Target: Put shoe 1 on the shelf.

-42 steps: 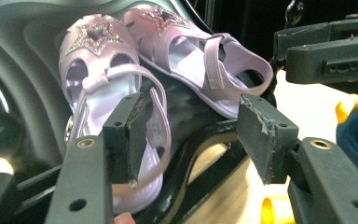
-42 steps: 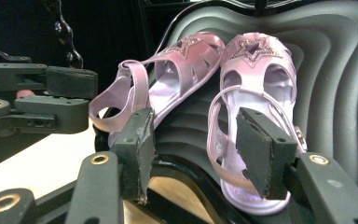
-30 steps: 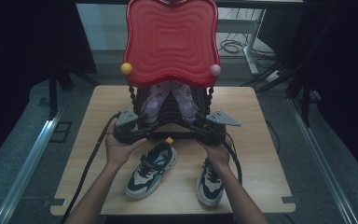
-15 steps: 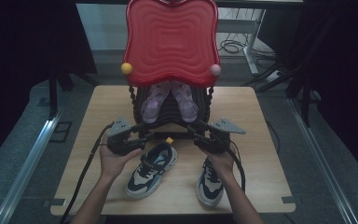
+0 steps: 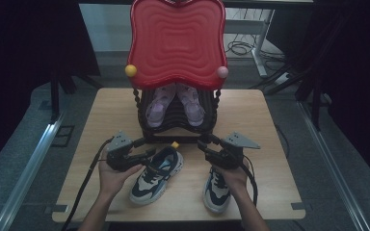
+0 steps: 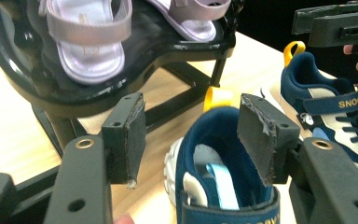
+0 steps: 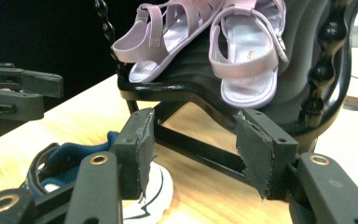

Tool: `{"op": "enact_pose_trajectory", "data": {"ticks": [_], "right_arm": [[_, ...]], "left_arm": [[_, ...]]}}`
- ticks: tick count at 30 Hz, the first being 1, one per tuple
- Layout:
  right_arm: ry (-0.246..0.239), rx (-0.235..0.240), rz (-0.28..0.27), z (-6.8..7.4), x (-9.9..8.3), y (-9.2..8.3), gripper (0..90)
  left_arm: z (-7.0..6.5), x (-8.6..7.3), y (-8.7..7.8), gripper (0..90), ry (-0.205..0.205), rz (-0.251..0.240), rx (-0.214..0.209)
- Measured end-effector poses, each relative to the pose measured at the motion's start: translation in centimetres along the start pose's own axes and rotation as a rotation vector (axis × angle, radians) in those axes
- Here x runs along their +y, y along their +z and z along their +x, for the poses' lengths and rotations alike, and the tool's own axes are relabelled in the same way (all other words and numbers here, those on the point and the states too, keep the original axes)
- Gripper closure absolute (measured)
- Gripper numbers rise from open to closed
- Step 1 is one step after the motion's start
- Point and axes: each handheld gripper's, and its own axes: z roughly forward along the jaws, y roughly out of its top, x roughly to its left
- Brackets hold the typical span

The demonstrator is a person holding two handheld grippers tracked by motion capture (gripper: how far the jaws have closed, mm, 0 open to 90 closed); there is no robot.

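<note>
Two navy and white sneakers lie on the wooden table [image 5: 270,125] in front of a black stand. My left gripper [image 5: 147,155] hovers at the heel of the left sneaker [image 5: 155,175], jaws open. In the left gripper view the gripper [image 6: 191,140] straddles that sneaker [image 6: 214,182]: its heel collar sits by the right pad [image 6: 256,135], well apart from the left pad. My right gripper [image 5: 204,145] is open above the heel of the right sneaker [image 5: 217,191]. In the right gripper view nothing lies between the jaws of the gripper [image 7: 193,149], which face the stand.
The black stand [image 5: 176,127] has a red wavy top [image 5: 176,41] and carries two lilac sandals [image 5: 154,109] [image 5: 192,103] on its shelf. The sandals [image 7: 247,60] are close ahead in the right gripper view. Cables trail off the table's near edge.
Both hands have drawn back from the stand toward the near edge and sunk closer to the sneakers. The jaws look just as wide as before.
</note>
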Motion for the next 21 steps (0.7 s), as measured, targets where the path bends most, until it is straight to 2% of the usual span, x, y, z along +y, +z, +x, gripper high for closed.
{"op": "enact_pose_trajectory", "data": {"ticks": [9,17,21], "right_arm": [[0.019,-0.008,-0.01,-0.3,-1.2,-1.1,47.0],[0.029,-0.027,0.006,-0.9,-2.1,-2.1,47.2],[0.022,-0.032,0.02,-1.1,-2.5,-2.5,47.3]], "left_arm": [[-0.2,-0.9,-0.6,41.9,-0.026,0.014,0.008],[0.3,-1.7,-1.8,41.8,-0.068,0.01,0.026],[0.5,-2.2,-2.4,41.8,-0.075,0.019,0.035]]}}
